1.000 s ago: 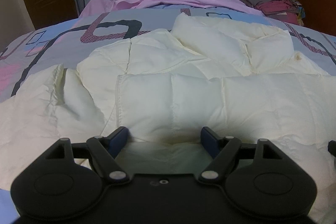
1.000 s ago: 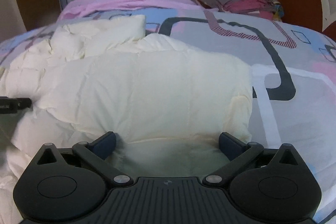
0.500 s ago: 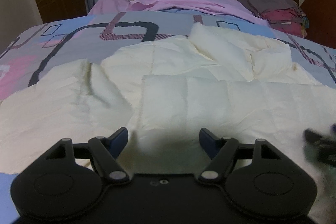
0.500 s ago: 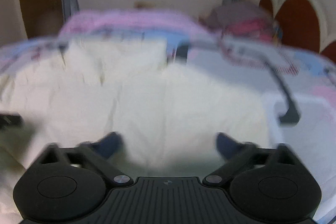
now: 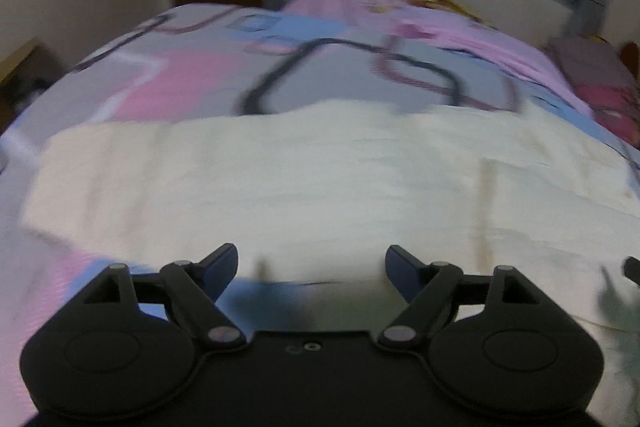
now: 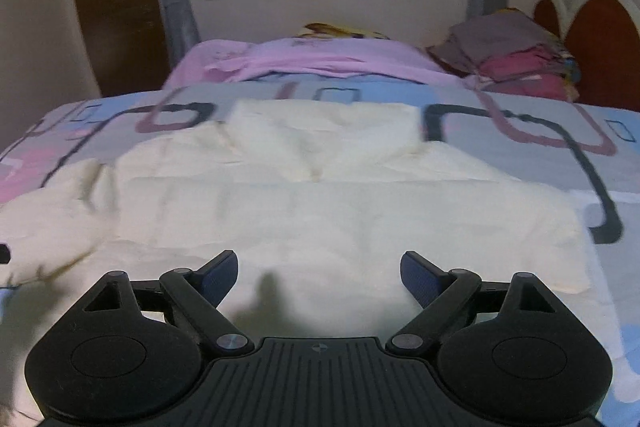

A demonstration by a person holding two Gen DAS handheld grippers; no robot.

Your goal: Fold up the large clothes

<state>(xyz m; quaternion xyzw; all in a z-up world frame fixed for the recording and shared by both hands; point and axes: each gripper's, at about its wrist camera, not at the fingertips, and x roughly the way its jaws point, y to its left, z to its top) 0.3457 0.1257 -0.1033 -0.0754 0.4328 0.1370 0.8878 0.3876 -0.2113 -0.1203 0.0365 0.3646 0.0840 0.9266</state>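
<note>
Cream padded jacket [image 6: 320,211] lies spread flat on the patterned bedsheet [image 6: 520,131], filling the centre and lower half of both views. In the right wrist view its folded hood or collar part sits upper centre, and a loose sleeve [image 6: 52,211] trails off at the left edge.

Step in hand looks like lining up for the next fold. To do it well, I'd say: each gripper should take a near edge or corner of the jacket, pinching only the top layer, with both lifting evenly so the padding doesn't bunch. The sleeve probably wants tucking inward first.

Left gripper [image 5: 311,263]: jaws wide and opening further, nothing between them, hovering above the jacket's near edge at bottom centre; view blurred, contact not apparent.

Right gripper [image 6: 318,273]: jaws wide apart, empty, over the jacket's lower middle, not gripping any fabric.

Pink blanket [image 6: 312,61] and a pile of folded clothes [image 6: 516,63] sit in the upper frame, well apart from the jacket.
</note>
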